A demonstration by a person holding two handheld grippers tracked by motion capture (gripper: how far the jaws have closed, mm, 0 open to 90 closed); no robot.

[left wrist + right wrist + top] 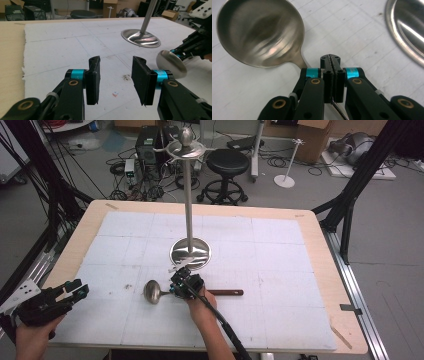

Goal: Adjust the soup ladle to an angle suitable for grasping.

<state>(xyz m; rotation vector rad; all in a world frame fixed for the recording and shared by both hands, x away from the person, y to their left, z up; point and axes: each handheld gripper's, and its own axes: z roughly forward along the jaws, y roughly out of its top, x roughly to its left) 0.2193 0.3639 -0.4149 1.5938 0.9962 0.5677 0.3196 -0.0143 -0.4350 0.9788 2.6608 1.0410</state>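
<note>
A steel ladle lies across the white mat, its round bowl to the left and its dark handle to the right. My right gripper is shut on the ladle's thin steel shaft just behind the bowl. In the right gripper view the jaws of the right gripper are pressed together over the shaft, with the bowl right ahead. My left gripper rests near the table's front left corner. It stands open with nothing between its jaws, and the ladle bowl is off to its right.
A tall steel stand rises behind the ladle: round base, pole and hooks at the top. Its base lies close to my right gripper. The mat covers a wooden table. A stool stands beyond it.
</note>
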